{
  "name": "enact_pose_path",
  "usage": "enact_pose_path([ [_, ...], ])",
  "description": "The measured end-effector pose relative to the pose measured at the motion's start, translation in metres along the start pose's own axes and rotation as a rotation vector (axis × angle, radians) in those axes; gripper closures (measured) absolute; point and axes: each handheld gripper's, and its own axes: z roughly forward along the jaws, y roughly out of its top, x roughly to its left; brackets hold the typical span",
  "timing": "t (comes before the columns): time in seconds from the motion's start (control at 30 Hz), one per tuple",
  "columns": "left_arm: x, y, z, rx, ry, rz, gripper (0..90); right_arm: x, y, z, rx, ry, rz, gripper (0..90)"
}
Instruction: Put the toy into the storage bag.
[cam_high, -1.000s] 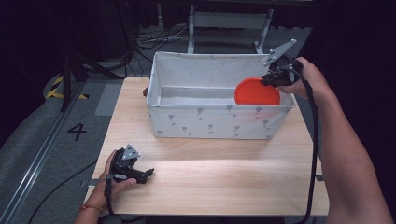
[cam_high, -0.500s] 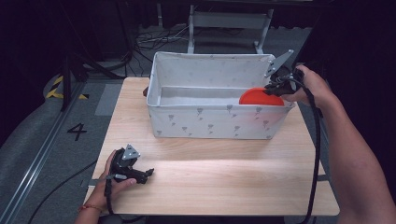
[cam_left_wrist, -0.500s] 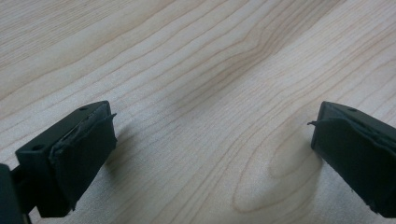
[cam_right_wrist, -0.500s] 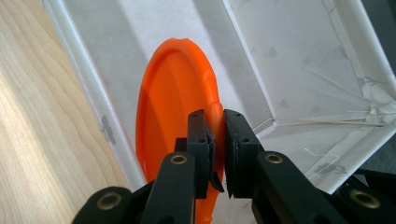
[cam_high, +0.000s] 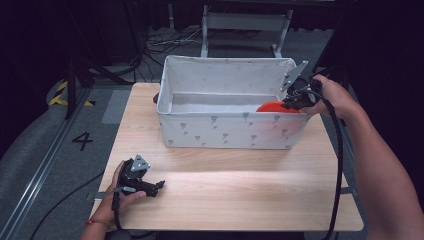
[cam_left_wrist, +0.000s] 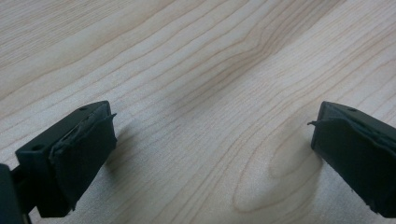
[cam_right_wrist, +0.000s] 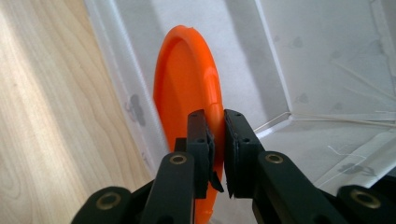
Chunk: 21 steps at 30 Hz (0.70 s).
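Most of the orange plate (cam_high: 272, 106) was hidden behind the bin's (cam_high: 225, 132) near wall at right of centre in the high view. Its rim was clamped by the right gripper (cam_right_wrist: 218, 135) inside the bin. The left gripper (cam_left_wrist: 210, 144), jaws wide apart, was held over bare table (cam_high: 240, 190) at lower left.

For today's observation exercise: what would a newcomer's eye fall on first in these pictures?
The orange plate, pinched by its rim in the right gripper, stands on edge inside the white fabric bin at its right end. Next, the left gripper rests open on the wooden table, near its front left corner.
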Motion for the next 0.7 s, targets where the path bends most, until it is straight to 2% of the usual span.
enact_pose_path([
  [0.7, 0.0000, 0.0000, 0.0000, 0.000, 0.000, 0.000, 0.2, 0.0021, 0.0036, 0.0036, 0.080, 0.073, -0.048, 81.1],
])
